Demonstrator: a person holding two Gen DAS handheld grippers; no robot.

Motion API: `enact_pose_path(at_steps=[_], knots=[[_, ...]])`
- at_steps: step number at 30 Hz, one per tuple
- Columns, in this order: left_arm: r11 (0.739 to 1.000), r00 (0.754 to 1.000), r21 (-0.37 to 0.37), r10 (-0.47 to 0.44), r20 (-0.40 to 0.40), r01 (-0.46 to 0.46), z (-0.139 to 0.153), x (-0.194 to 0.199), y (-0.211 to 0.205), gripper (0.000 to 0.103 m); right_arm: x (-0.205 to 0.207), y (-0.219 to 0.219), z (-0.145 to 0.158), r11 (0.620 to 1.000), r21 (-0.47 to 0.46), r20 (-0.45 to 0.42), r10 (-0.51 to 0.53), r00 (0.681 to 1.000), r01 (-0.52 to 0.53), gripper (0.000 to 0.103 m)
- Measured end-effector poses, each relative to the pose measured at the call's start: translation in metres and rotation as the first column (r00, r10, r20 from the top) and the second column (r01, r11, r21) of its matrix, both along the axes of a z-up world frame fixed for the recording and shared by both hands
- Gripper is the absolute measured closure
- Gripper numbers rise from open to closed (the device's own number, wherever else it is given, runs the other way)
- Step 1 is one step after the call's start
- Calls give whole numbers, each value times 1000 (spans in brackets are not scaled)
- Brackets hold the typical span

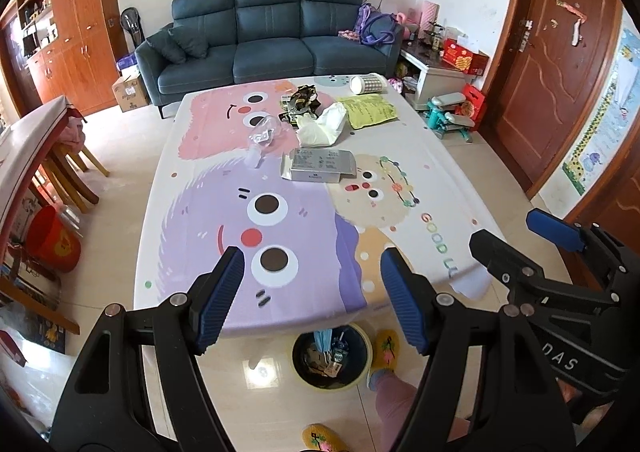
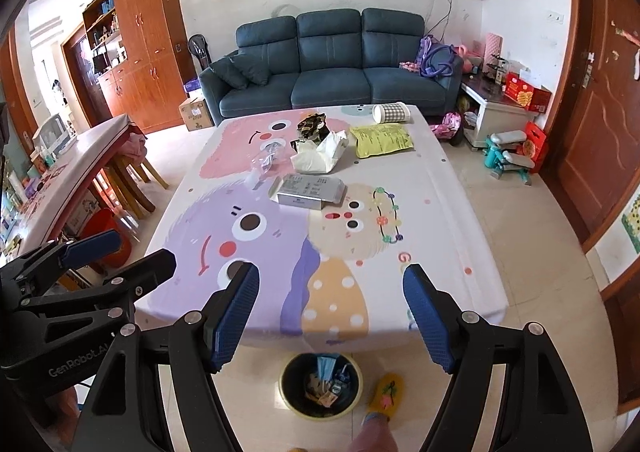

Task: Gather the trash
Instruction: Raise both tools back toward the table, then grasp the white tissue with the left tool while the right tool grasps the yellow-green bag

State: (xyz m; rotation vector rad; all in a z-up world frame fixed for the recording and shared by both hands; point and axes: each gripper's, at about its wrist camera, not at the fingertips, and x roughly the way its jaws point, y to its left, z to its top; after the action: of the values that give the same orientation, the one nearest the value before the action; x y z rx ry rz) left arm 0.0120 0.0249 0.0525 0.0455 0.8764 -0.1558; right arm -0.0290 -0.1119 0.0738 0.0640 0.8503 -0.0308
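Trash lies on the far half of a table with a cartoon cloth [image 1: 280, 236] [image 2: 440, 212]: a flattened grey box [image 1: 318, 165] [image 2: 308, 190], clear plastic wrap [image 1: 265, 133] [image 2: 267, 160], a crumpled cream bag [image 1: 322, 124] [image 2: 320, 156], a dark wrapper [image 1: 302, 98] [image 2: 313, 126], a yellow pouch [image 1: 370, 111] [image 2: 383, 140] and a tipped cup [image 1: 367, 83] [image 2: 390, 112]. A black bin [image 1: 331, 356] [image 2: 321, 384] with scraps stands on the floor by the near edge. My left gripper [image 1: 312, 300] [image 2: 132, 252] and right gripper [image 2: 332, 312] [image 1: 516, 236] hover open and empty above the near edge.
A blue sofa [image 1: 268, 32] stands behind the table. A long table with wooden stools [image 2: 80, 168] and a red bucket [image 1: 52, 240] are at left. A person's slippered foot [image 2: 384, 396] is beside the bin. Toys and boxes [image 2: 508, 156] crowd the right floor.
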Motion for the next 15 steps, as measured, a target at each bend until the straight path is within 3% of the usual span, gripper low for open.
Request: enact_pose_path(at_steps=[6,15], knots=[[997,996,-1,72,-49,-72,-27,90,-17,35,88,-36,-26,999,28,-39,44,998,-43,27],[987,974,-9,155,-166,-158,-69,244,-66,35,255,-113,-71,990,61,-142,131,981,-124,27]])
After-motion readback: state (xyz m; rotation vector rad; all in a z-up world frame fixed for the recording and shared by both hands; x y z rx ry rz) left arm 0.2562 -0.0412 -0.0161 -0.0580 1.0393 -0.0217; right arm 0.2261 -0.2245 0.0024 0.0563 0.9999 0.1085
